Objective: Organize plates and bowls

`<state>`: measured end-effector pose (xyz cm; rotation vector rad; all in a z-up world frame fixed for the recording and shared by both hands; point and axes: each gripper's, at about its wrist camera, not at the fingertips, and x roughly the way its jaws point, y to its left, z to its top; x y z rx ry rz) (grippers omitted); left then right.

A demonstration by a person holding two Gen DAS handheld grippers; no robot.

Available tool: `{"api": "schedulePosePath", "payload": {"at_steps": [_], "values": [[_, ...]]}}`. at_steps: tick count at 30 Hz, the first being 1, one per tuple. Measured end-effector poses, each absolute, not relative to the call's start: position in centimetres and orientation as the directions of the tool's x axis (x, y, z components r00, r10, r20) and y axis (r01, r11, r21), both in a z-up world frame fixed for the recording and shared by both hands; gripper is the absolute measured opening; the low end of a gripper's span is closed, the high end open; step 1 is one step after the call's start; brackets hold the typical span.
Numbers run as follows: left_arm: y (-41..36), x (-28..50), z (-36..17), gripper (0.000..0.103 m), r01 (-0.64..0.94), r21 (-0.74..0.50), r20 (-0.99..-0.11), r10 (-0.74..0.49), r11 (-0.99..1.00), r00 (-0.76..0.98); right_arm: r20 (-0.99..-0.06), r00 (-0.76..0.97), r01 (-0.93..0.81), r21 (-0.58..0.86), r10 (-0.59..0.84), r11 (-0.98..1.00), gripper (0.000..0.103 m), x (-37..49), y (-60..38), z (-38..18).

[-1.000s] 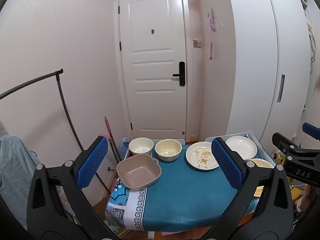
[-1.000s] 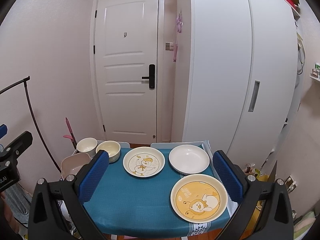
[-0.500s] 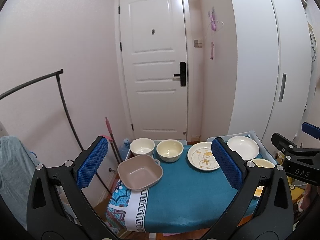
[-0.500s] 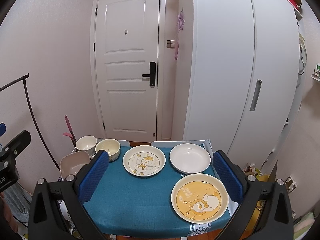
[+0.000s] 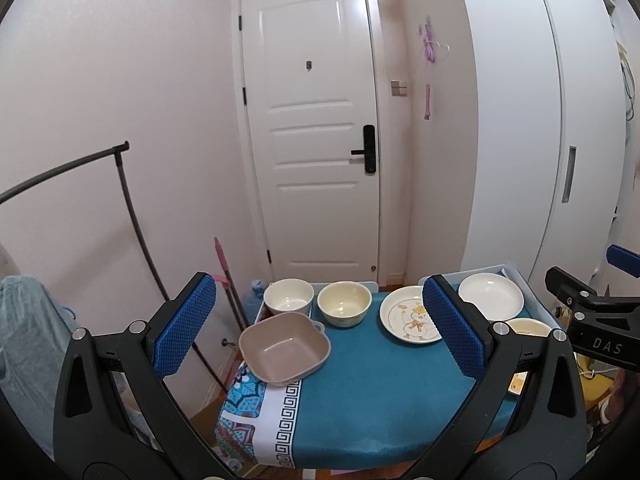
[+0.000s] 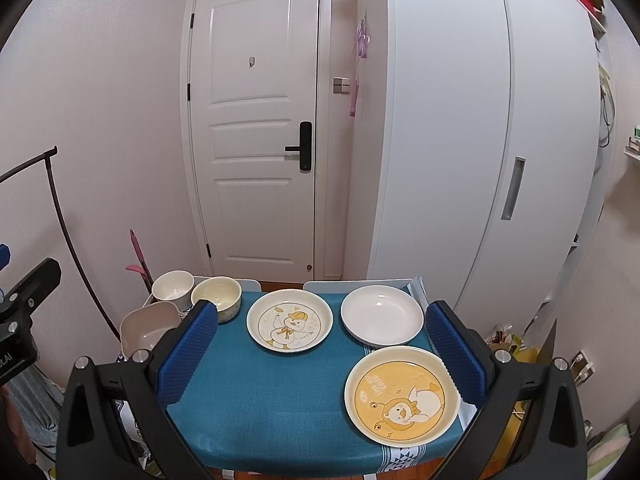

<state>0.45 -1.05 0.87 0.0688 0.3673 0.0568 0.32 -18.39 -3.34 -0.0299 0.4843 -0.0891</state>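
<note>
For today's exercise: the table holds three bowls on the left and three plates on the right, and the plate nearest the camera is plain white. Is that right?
Not quite. The plate nearest the camera is the yellow cartoon plate, as the right wrist view shows; the plain white plate sits behind it, beside the duck plate. The rest holds: three bowls on the left, three plates on the right.

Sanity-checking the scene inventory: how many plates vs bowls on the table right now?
Plates: 3 (white duck plate, plain white plate, yellow plate)
Bowls: 3 (white bowl, cream bowl, square tan bowl)
Total: 6
</note>
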Motion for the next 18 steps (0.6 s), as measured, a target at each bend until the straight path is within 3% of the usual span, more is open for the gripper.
{"api": "schedulePosePath", "payload": {"at_steps": [18], "values": [[-0.4, 1.7, 0.8, 0.103, -0.038, 0.069, -0.377, 0.061, 0.997, 0.924, -0.473, 0.876, 0.080, -0.048, -0.093, 0.996, 0.103, 0.8, -18.2, -3.7]]}}
